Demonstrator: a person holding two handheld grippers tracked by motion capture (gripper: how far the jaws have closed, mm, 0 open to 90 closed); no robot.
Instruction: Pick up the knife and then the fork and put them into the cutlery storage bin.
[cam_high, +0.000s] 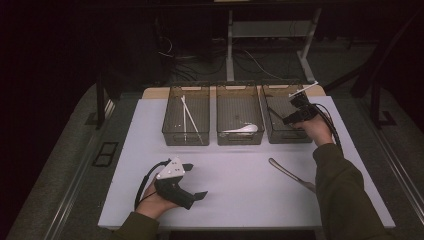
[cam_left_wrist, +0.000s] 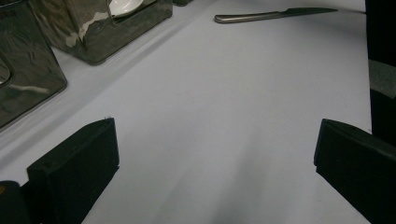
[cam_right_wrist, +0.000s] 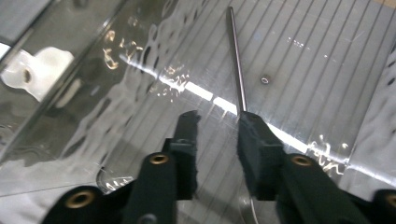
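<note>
Your right gripper hangs over the rightmost of the 3 clear bins at the far side of the table, its jaws set narrowly apart with a small gap between them. In the right gripper view, a thin metal utensil handle lies on the ribbed bin floor, running from the right jaw's tip toward 12 o'clock; it sits against that jaw's inner edge, and whether it is touched you cannot tell. Your left gripper rests low near the front edge at about 7 o'clock on the table, jaws wide apart with nothing between them. A knife lies loose on the table at about 4 o'clock, well apart from both grippers.
</note>
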